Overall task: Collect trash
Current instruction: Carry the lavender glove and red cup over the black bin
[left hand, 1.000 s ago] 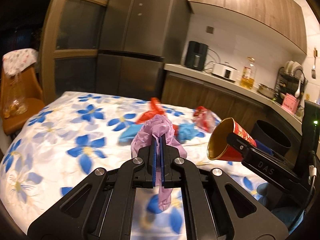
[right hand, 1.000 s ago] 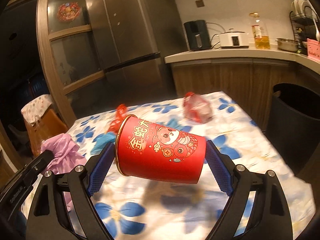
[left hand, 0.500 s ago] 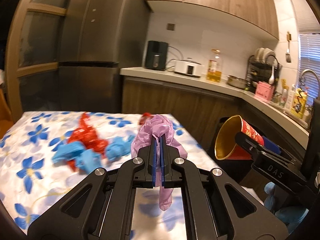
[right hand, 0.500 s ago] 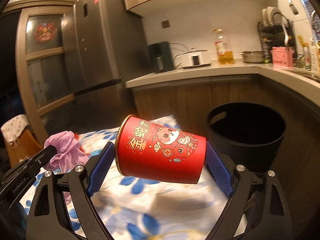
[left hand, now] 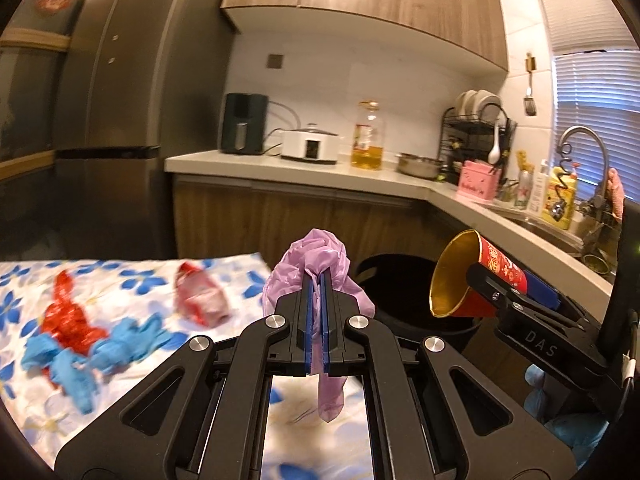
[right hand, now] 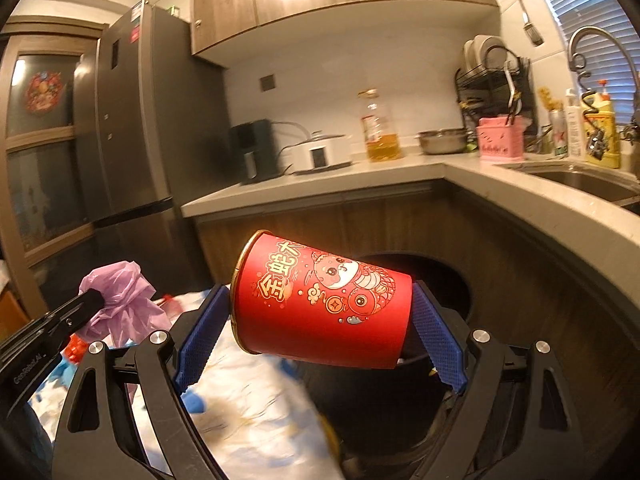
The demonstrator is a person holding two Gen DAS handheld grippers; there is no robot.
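My left gripper [left hand: 316,280] is shut on a crumpled purple plastic bag [left hand: 320,256] and holds it above the table's right edge; it also shows in the right wrist view [right hand: 120,304]. My right gripper [right hand: 320,320] is shut on a red paper cup [right hand: 324,304] lying sideways between the blue pads, over the black trash bin [right hand: 448,280]. The cup [left hand: 476,276] and the bin [left hand: 384,276] also show in the left wrist view. Red wrappers [left hand: 68,320], blue gloves [left hand: 116,344] and a red-white packet [left hand: 200,300] lie on the floral tablecloth [left hand: 132,276].
A kitchen counter [left hand: 320,168] runs behind the bin with an appliance, a cooker, an oil bottle and a dish rack. The sink [right hand: 588,180] is at the right. A tall fridge [left hand: 120,100] stands behind the table.
Both grippers swung right, from over the table toward the bin, each still holding its item. The bin now lies directly under the red cup.
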